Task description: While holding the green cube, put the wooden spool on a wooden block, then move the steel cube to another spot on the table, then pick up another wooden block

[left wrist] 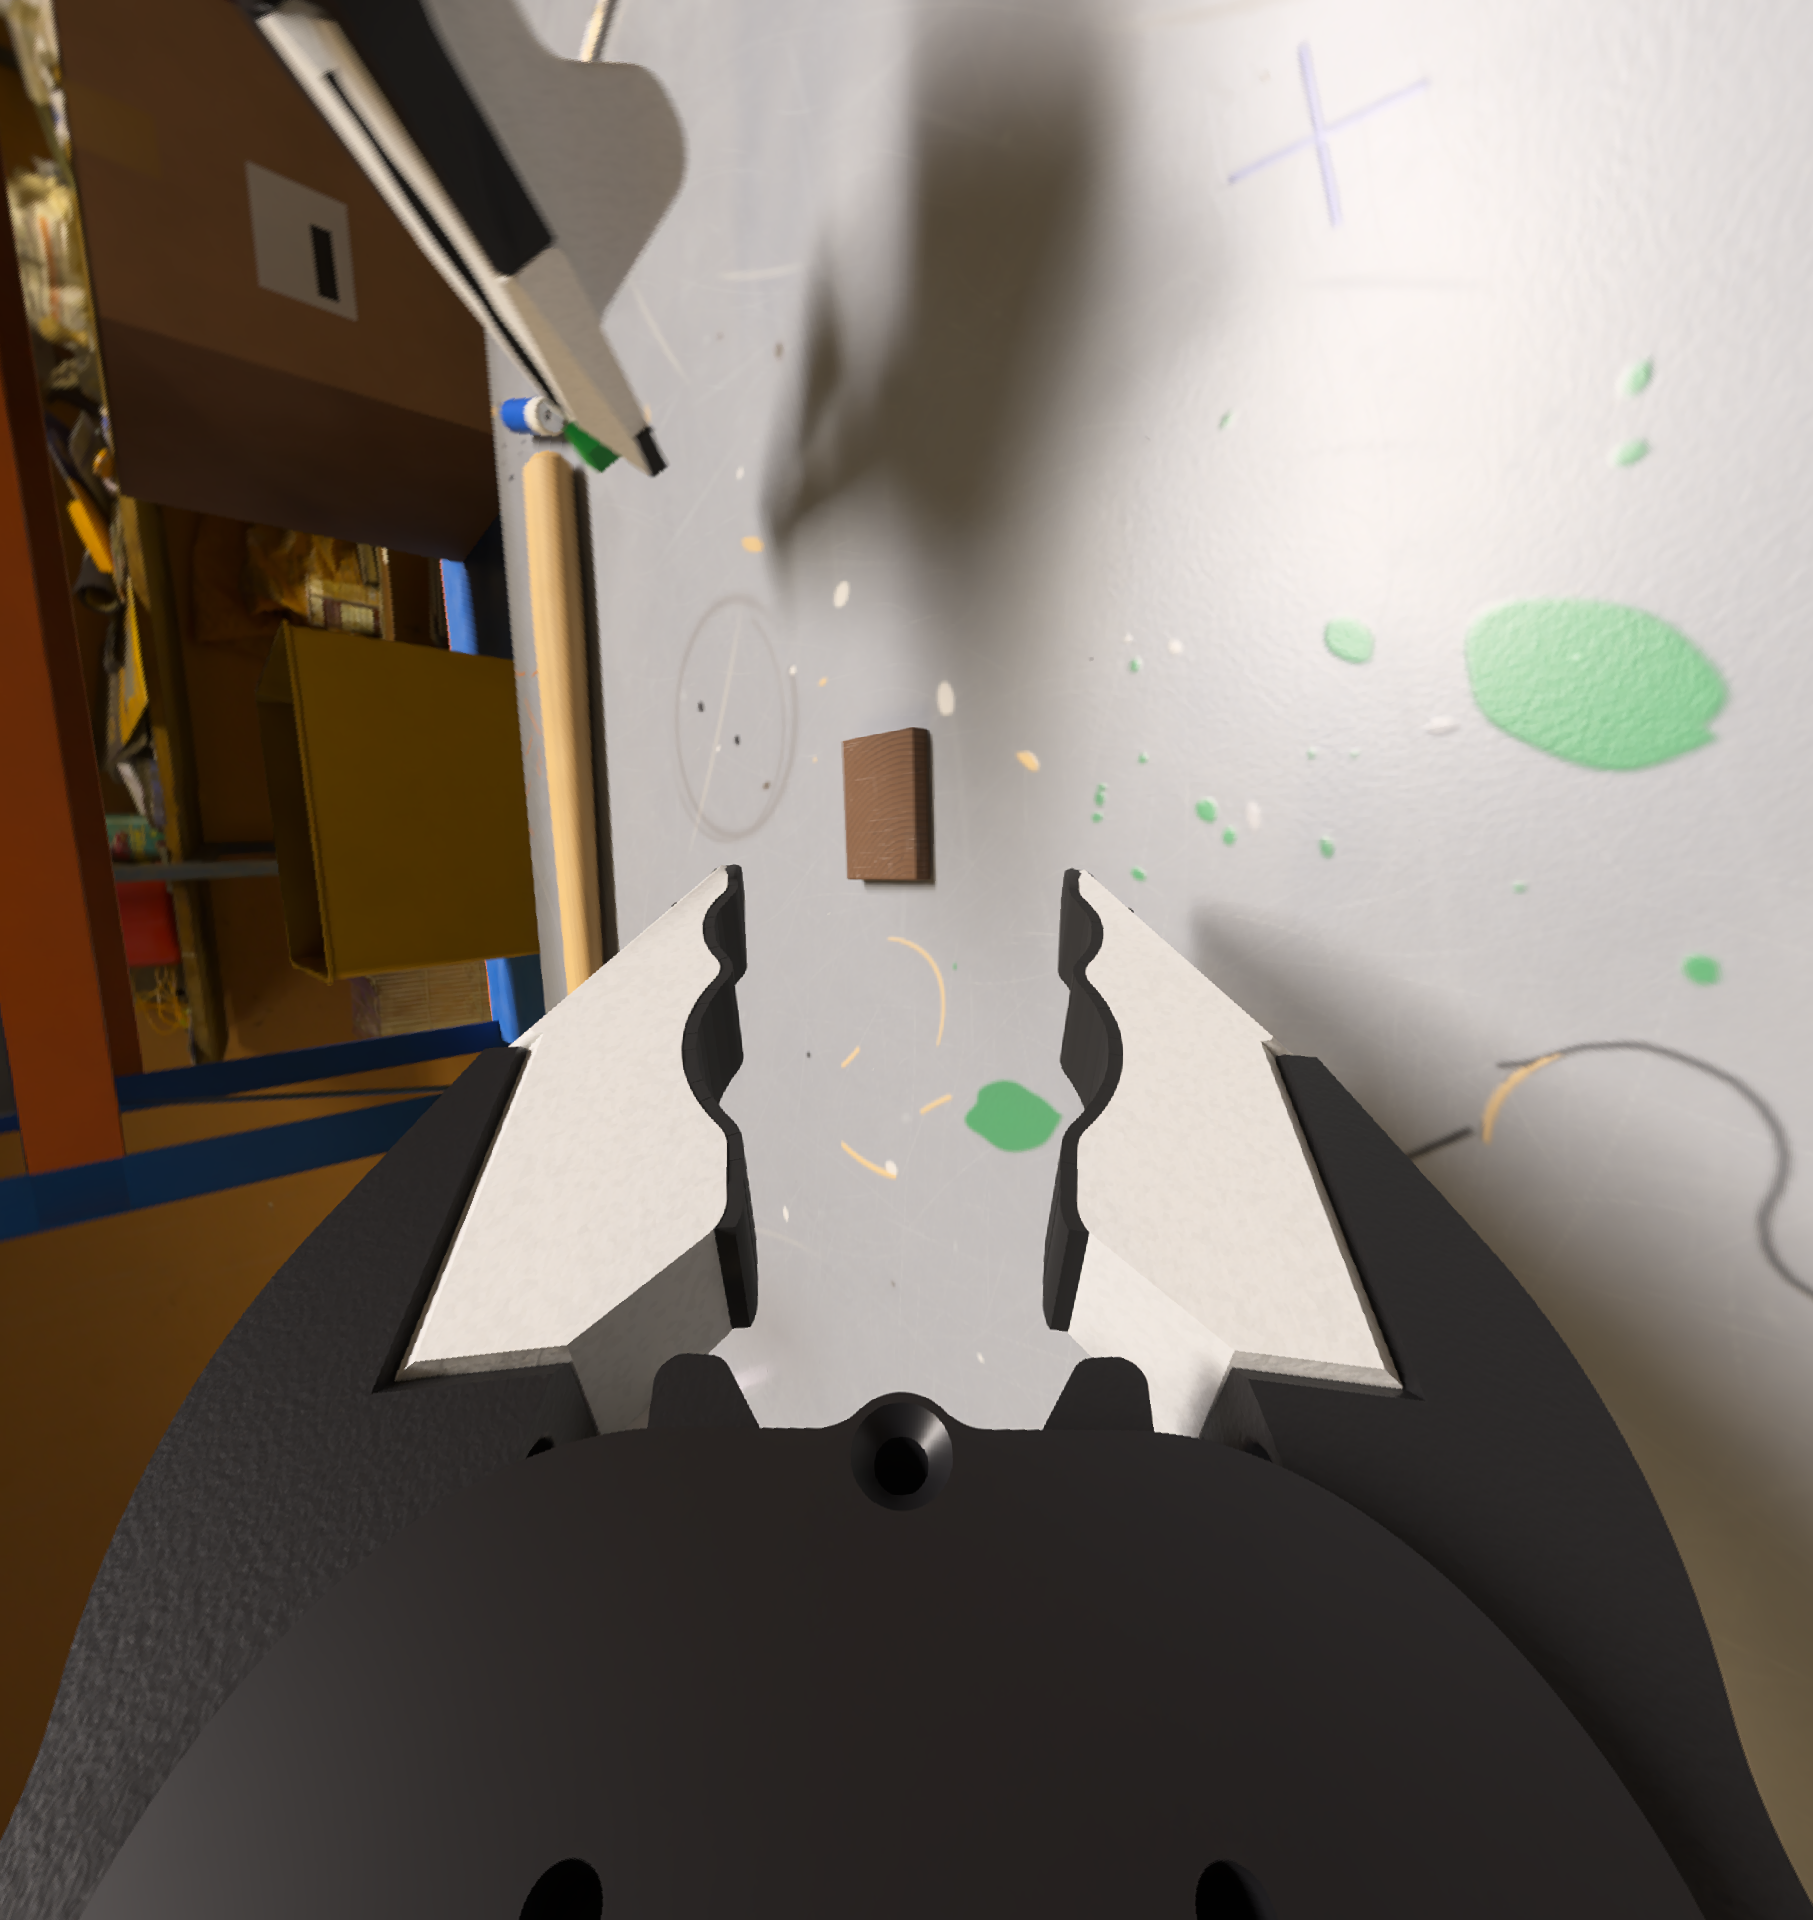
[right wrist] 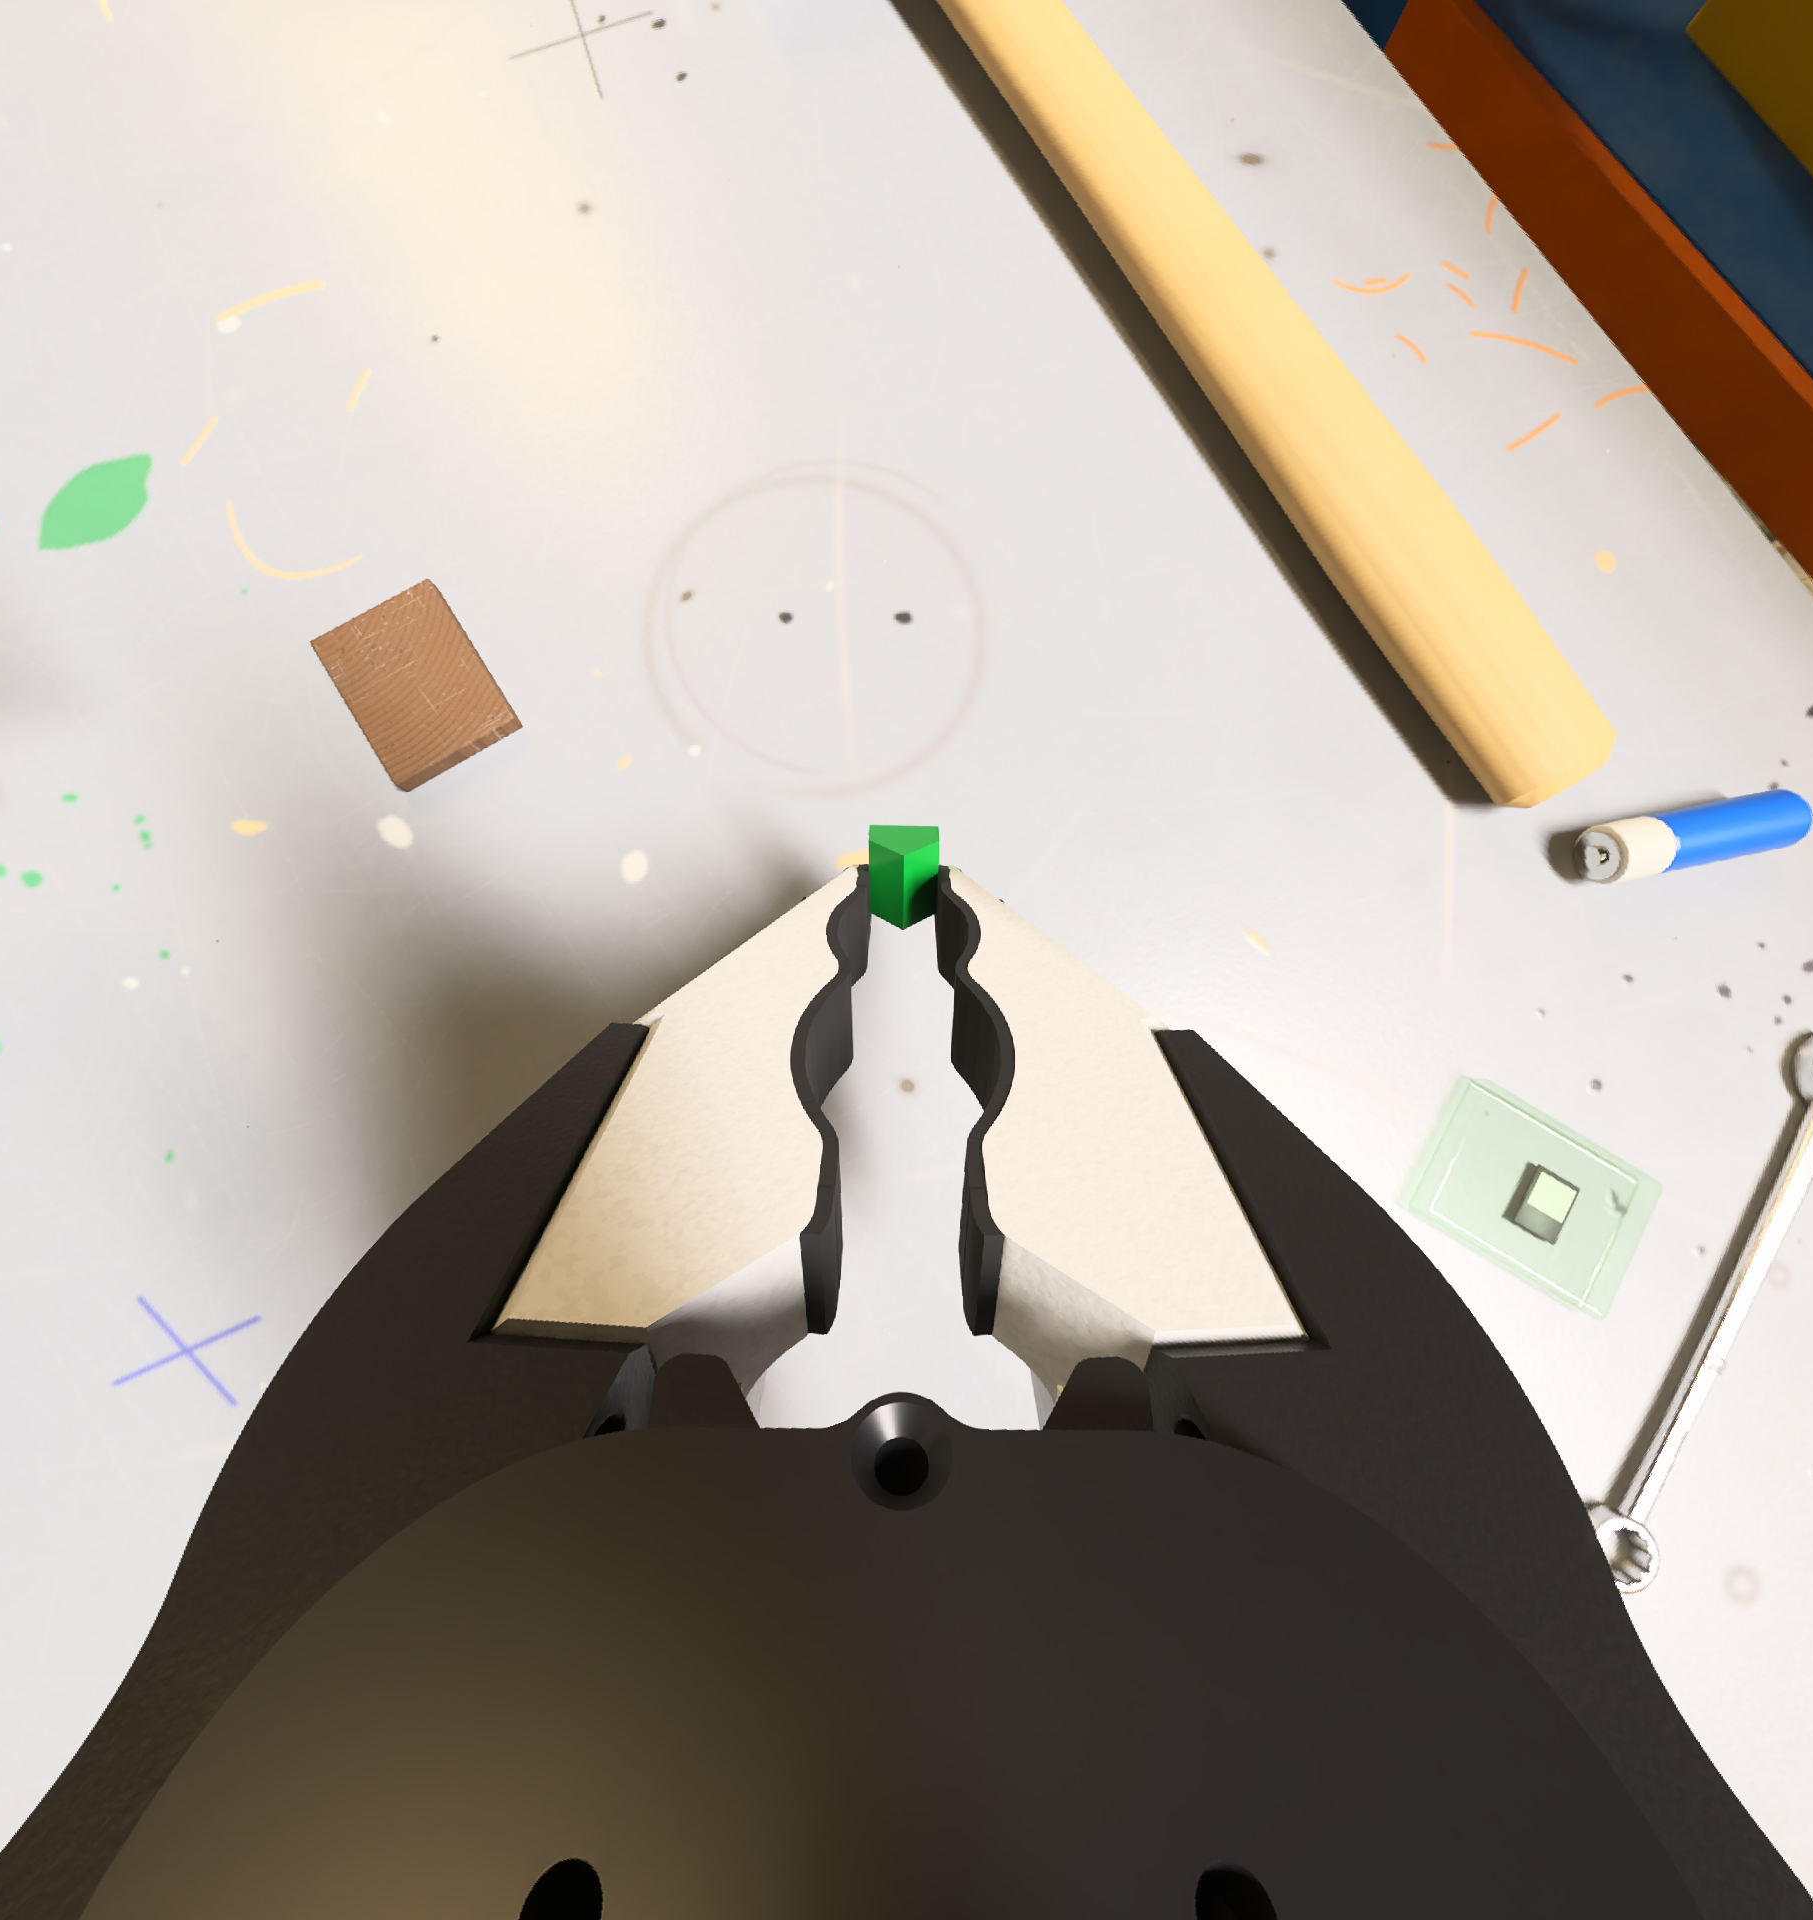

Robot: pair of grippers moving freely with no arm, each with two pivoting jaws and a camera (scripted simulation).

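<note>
My right gripper (right wrist: 903, 896) is shut on the small green cube (right wrist: 903, 854) and holds it at its fingertips above the table. A brown wooden block (right wrist: 414, 686) lies flat on the white table to its left. My left gripper (left wrist: 902, 883) is open and empty, with the same wooden block (left wrist: 886, 805) just ahead of its fingertips, apart from them. The left wrist view also shows the right gripper (left wrist: 637, 442) farther off at the upper left, with the green cube (left wrist: 592, 449) at its tip. No wooden spool or steel cube is clearly in view.
A long pale wooden dowel (right wrist: 1286, 395) lies near the table edge, also seen in the left wrist view (left wrist: 559, 727). A blue marker (right wrist: 1691, 836), a pale green tile with a small square piece (right wrist: 1530, 1195) and a wrench (right wrist: 1712, 1320) lie to the right.
</note>
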